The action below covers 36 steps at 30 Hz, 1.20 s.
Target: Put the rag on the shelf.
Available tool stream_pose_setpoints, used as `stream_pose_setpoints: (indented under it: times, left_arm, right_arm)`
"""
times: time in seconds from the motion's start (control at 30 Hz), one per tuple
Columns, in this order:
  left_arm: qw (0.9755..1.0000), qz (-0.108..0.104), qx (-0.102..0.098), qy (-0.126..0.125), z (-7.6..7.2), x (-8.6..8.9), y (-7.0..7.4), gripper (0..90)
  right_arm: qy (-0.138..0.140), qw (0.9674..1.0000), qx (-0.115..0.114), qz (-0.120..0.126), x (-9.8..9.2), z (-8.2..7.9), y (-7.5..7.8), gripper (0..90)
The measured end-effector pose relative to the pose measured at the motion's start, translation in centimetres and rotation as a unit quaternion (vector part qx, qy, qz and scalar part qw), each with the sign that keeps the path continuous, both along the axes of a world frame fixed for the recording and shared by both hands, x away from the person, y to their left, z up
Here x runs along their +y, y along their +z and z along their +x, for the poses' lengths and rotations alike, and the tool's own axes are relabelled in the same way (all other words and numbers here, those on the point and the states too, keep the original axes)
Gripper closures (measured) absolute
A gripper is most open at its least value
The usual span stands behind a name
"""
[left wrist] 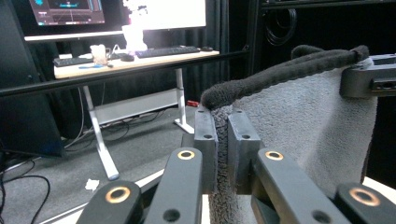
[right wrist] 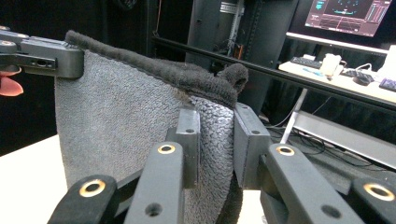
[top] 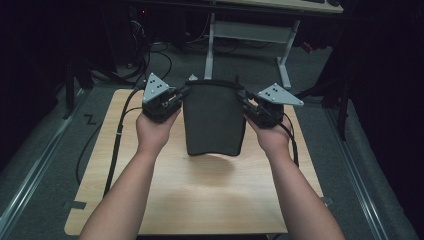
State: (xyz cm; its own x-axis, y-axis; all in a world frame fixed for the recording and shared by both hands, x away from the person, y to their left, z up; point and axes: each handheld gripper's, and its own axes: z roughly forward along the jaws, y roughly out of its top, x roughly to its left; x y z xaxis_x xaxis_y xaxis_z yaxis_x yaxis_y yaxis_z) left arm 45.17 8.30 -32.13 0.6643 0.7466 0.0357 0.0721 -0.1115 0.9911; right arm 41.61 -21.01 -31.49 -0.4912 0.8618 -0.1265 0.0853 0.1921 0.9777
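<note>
A dark grey towel (top: 212,120) hangs in the air above the wooden table (top: 200,195), stretched between my two grippers by its upper corners. My left gripper (top: 184,94) is shut on the towel's left top corner; in the left gripper view its jaws pinch the fleecy cloth (left wrist: 299,121) just under the rolled hem. My right gripper (top: 243,97) is shut on the right top corner, with the cloth (right wrist: 121,112) bunched between its pads (right wrist: 189,140). The towel's lower edge hangs free just above the tabletop.
Past the table's far edge stands a desk with white legs (top: 210,50) and cables on the grey floor. In the left gripper view the desk (left wrist: 135,58) carries a keyboard and monitors. Black cables (top: 117,135) trail from the grippers along the table's sides.
</note>
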Motion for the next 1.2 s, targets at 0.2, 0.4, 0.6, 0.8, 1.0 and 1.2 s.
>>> stream_pose_setpoints:
  times: [0.2,0.4,0.6,0.8,1.0,1.2]
  left_arm:
    - [0.9995,0.024,0.004,0.021,2.2,-0.4,0.0,83.1]
    - [0.9984,0.049,0.011,0.025,4.5,-1.0,-0.4,82.5]
    - [0.9957,0.050,0.075,0.019,7.5,-1.2,-2.9,82.5]
    - [0.9906,0.051,0.127,0.004,8.8,-1.3,-6.3,83.1]
    - [0.9845,0.031,0.173,-0.006,9.0,-1.1,-8.8,84.4]
    - [0.9815,0.024,0.189,-0.012,8.8,-0.9,-9.9,84.6]
  right_arm:
    - [-0.002,0.9999,0.002,-0.011,0.2,2.3,0.1,75.3]
    - [0.006,0.9997,0.022,-0.006,-0.5,5.2,-1.2,75.2]
    - [0.015,0.9983,0.051,-0.023,-1.3,7.8,-3.0,75.1]
    - [0.025,0.9956,0.079,-0.045,-1.7,8.8,-5.6,75.1]
    - [0.035,0.9928,0.111,-0.030,-2.4,9.4,-7.7,74.8]
    - [0.042,0.9905,0.130,-0.014,-2.6,9.7,-8.7,74.7]
